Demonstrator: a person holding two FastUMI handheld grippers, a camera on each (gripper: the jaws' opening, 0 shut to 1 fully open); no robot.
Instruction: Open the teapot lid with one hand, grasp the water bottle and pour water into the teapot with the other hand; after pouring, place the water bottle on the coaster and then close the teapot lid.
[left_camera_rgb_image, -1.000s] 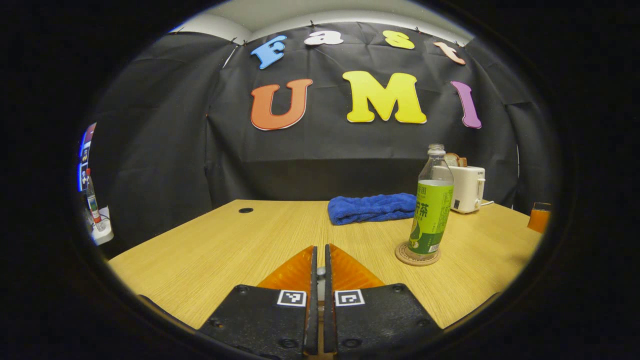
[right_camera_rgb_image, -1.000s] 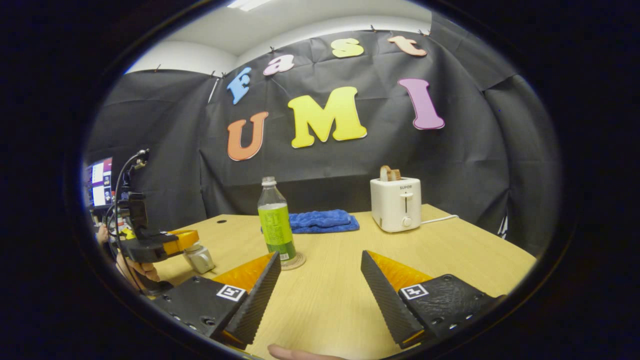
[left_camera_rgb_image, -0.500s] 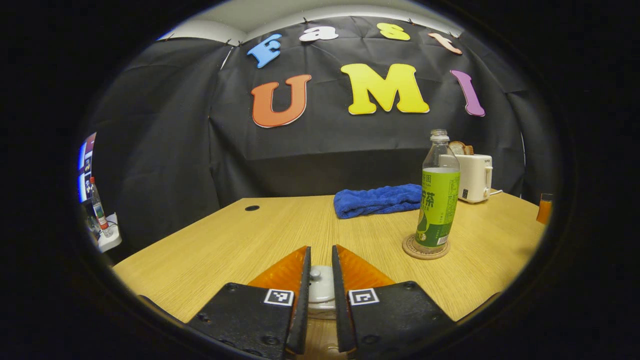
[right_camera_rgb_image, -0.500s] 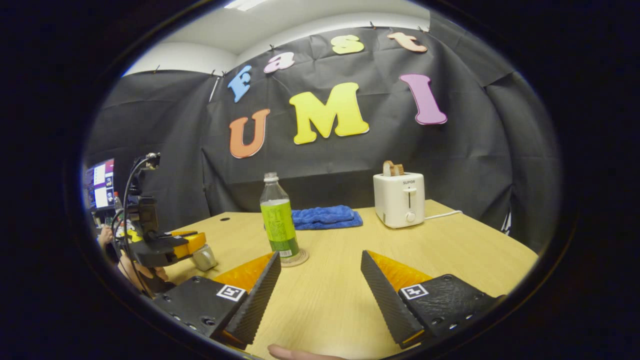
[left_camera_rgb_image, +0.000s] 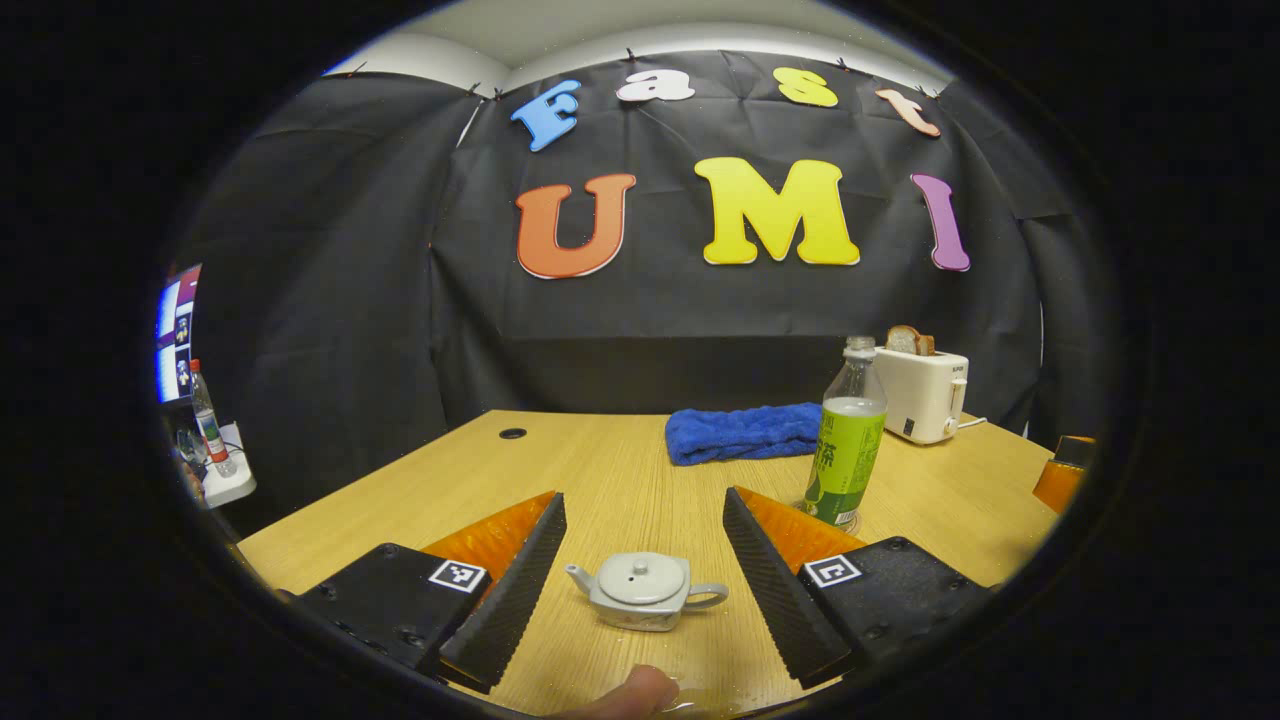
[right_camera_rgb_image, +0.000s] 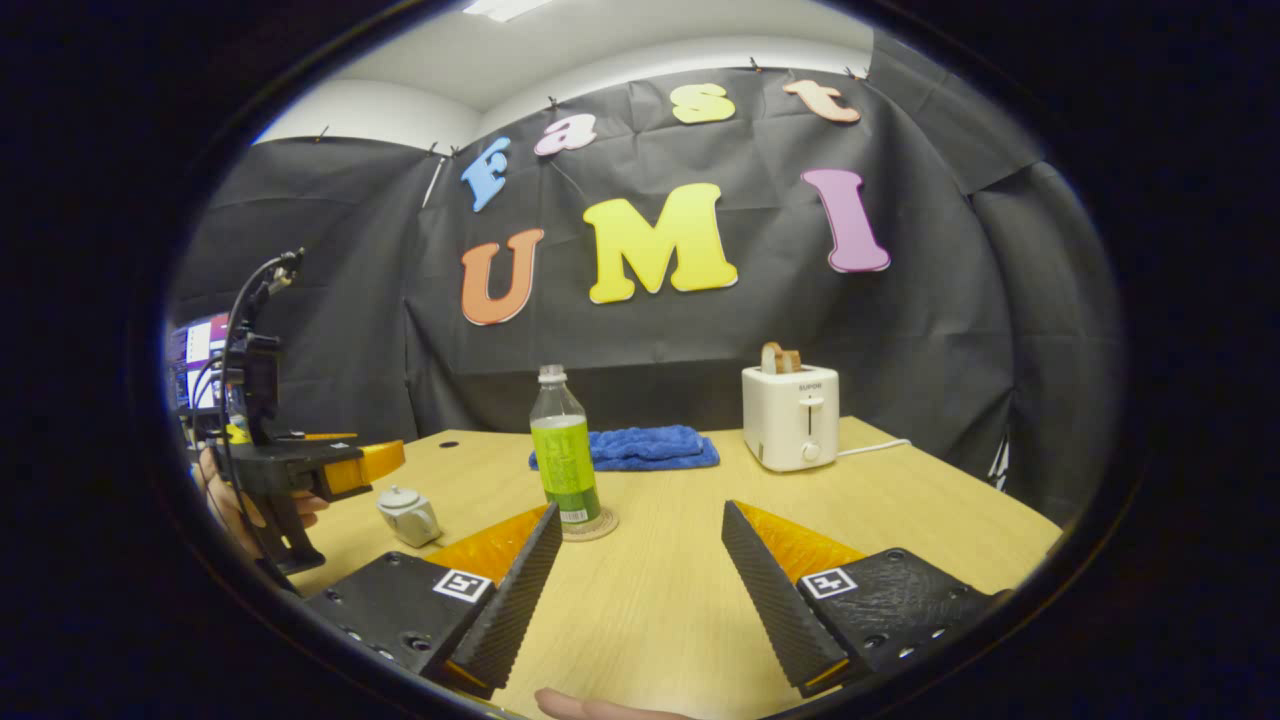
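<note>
Two views checked. Left gripper view: left gripper (left_camera_rgb_image: 645, 560) spread wide, empty, above wooden table (left_camera_rgb_image: 600, 470); small teapot (left_camera_rgb_image: 642, 592) seen between the fingers, lid on. Water bottle (left_camera_rgb_image: 845, 440) stood beyond, green label print too small to read, base hidden behind a finger. Blue towel (left_camera_rgb_image: 745, 432) and white toaster (left_camera_rgb_image: 925, 390) noted behind.

Right gripper view: right gripper (right_camera_rgb_image: 640, 560) likewise spread, empty. Bottle found upright on coaster (right_camera_rgb_image: 592, 523); teapot at left beneath the other gripper. Toaster lettering not legible.

- Your teapot (left_camera_rgb_image: 642, 591) looked glazed, smooth ceramic.
- The water bottle (right_camera_rgb_image: 564, 456) was clear glossy plastic.
- The table (right_camera_rgb_image: 660, 600) showed matt wood grain.
- The towel (left_camera_rgb_image: 742, 432) was fluffy cloth.
</note>
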